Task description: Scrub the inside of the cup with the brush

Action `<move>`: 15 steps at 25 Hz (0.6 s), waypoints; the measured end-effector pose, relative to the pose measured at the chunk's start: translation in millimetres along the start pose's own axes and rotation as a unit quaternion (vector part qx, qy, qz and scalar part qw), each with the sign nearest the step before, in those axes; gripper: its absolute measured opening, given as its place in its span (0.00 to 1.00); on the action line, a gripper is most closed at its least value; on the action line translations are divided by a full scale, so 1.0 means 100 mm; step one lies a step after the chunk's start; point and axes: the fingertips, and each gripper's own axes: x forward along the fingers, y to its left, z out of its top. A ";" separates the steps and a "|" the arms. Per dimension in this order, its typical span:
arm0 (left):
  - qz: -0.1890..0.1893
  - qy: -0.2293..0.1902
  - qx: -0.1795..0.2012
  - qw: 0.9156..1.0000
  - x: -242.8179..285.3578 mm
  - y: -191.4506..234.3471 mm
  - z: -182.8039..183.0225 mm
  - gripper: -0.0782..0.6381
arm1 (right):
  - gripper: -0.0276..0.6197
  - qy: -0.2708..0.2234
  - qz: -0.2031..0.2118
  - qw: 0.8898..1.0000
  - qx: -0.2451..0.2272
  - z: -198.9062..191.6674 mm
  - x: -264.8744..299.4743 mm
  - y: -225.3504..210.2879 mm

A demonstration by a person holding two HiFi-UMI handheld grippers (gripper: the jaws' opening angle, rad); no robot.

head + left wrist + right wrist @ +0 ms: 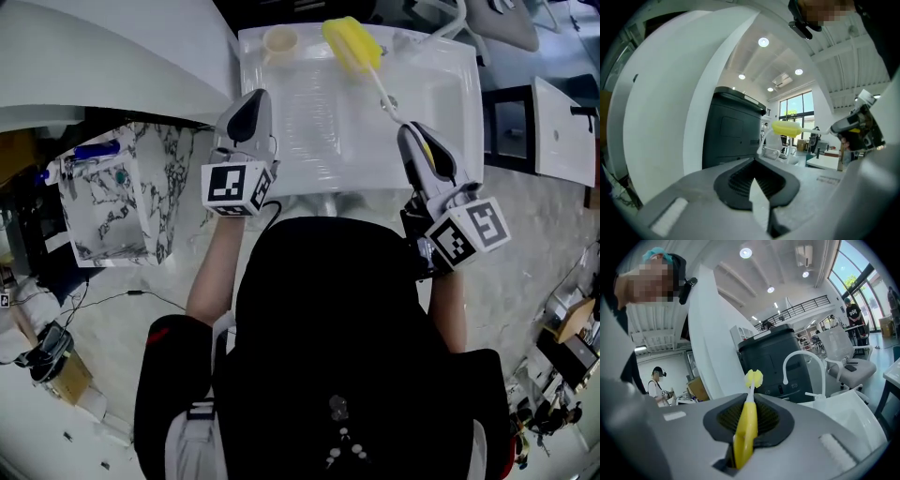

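Yellow plastic brush (745, 427) with a sponge head, clamped by its handle in the jaws of the right gripper (410, 131).
From the jaws a thin white stem runs up to the oblong, soft-looking yellow head, which lies over the far edge of the white rectangular sink (450, 103). The head is near the small round beige cup (280, 40) at the sink's far left corner, not inside it. The left gripper (251, 101) is over the sink's near left side, jaws together with nothing between them. A curved white tap (801, 362) rises beyond, and a marbled white box (112, 202) stands left of the sink.
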 end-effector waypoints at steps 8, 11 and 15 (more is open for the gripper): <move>0.057 -0.045 0.003 0.997 -0.43 -0.42 0.59 0.11 | 0.11 -0.051 0.031 0.998 0.001 0.24 -0.12 0.09; 0.072 -0.057 0.012 0.996 -0.53 -0.60 0.74 0.11 | 0.11 -0.065 0.051 0.997 0.002 0.31 -0.18 0.10; 0.076 -0.073 0.029 0.994 -0.65 -0.93 0.95 0.11 | 0.11 -0.082 0.072 0.994 0.005 0.40 -0.30 0.07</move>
